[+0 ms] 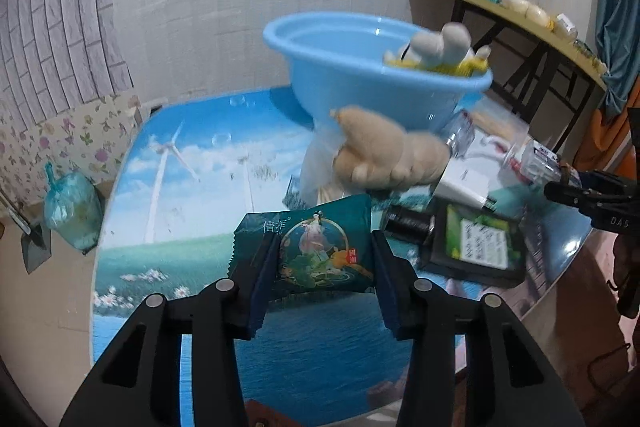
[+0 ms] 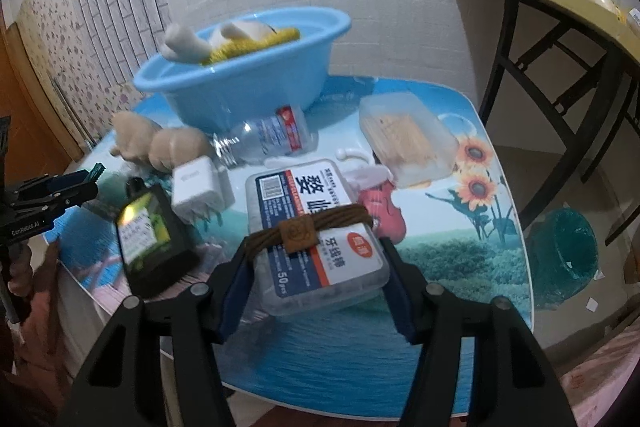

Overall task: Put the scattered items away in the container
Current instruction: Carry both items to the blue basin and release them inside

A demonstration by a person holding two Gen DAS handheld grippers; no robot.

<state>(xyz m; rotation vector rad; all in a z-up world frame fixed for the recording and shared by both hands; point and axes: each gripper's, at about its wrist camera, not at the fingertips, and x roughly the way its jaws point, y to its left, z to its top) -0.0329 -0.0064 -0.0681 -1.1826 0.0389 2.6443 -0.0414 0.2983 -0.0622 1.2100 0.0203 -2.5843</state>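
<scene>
A: The left claw (image 1: 324,259) has its pads closed against both ends of a flat teal foil snack packet (image 1: 316,247), held just above the printed seascape surface (image 1: 168,211). The right claw (image 2: 316,267) pinches a clear plastic floss-pick box (image 2: 320,227) bound by a brown cord band (image 2: 304,225).

B: And the risks?

A: I judge the soft packet could buckle and slip out. The box is grasped near its lower end, so it might pivot, or the band slide.

B: Where is the container?

A: The light-blue plastic basin (image 1: 360,75) sits at twelve o'clock from the left claw. It holds a white plush toy (image 1: 440,43) on something yellow (image 1: 460,67). A beige plush toy (image 1: 384,151), clear plastic bottle (image 2: 268,135) and dark green-labelled box (image 2: 152,235) lie outside.
</scene>
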